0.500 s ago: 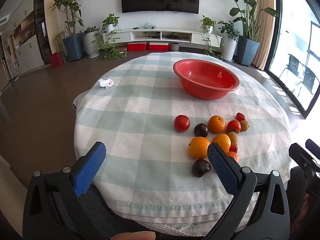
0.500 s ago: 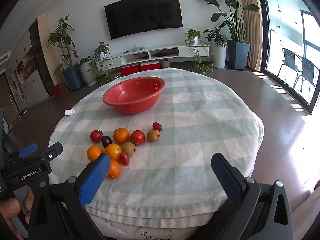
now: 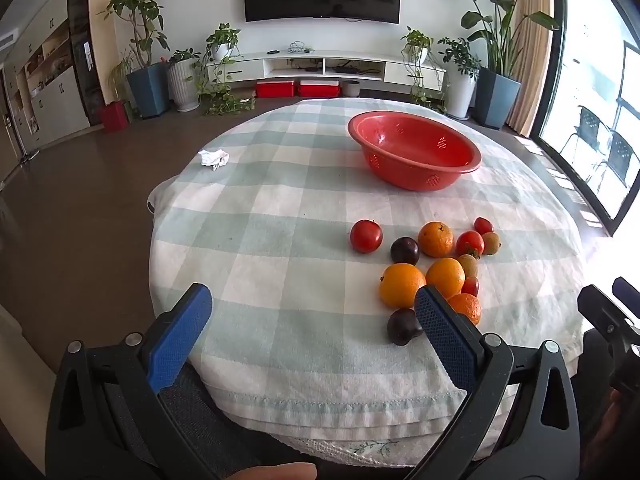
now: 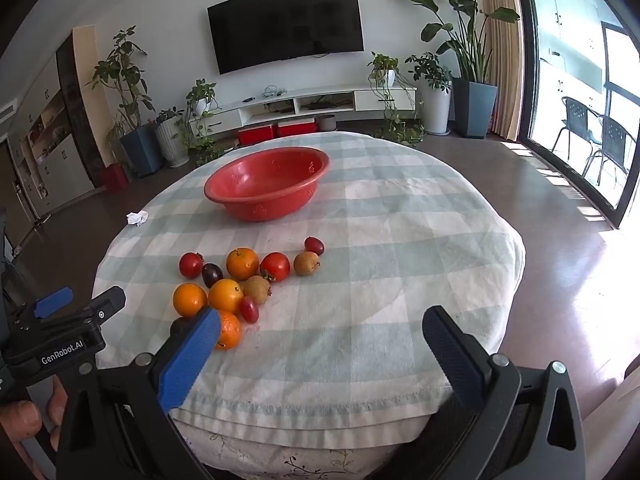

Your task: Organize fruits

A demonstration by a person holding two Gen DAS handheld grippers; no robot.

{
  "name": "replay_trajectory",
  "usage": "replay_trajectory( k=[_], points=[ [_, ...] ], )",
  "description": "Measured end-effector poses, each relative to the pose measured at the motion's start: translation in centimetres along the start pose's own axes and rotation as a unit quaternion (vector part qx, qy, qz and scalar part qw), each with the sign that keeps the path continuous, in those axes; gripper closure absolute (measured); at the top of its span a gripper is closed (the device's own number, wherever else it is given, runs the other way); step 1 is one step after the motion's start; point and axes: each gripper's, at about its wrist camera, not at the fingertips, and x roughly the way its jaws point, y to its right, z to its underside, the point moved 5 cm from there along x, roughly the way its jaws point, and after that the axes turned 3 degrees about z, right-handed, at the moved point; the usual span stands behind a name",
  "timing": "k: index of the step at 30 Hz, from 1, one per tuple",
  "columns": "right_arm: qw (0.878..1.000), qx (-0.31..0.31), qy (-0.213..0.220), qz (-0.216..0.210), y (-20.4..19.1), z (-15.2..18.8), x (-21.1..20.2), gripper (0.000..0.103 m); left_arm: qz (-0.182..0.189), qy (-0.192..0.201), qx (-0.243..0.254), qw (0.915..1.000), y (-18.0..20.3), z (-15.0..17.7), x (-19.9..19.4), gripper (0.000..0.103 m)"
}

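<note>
Red basin [image 4: 266, 184]: round, perforated walls, upright and empty, on the far half of the table [image 4: 400, 260]. The fruit lies in one loose cluster on the near side, well apart from the basin. Cluster contents: four oranges [image 4: 242, 263], two round red tomatoes [image 4: 275, 266], two dark plums [image 4: 211, 274], two brown kiwi-like fruits [image 4: 306, 263] and two small oval red fruits [image 4: 314, 245]. Several pieces touch their neighbours. One plum [image 3: 403, 325] lies nearest the table edge.

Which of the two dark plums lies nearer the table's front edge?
The plum beside the left gripper's right finger, below the big orange; the other plum sits farther back between tomato and orange.
</note>
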Motion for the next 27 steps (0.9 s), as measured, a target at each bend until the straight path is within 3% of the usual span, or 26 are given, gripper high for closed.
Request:
replay_trajectory(
  k=[27],
  points=[
    [1.000,0.000,-0.005,0.001,0.15,0.52,0.12,0.000,-0.003,-0.004,0.004,1.0000,0.18,0.59,0.37,0.000]
  ],
)
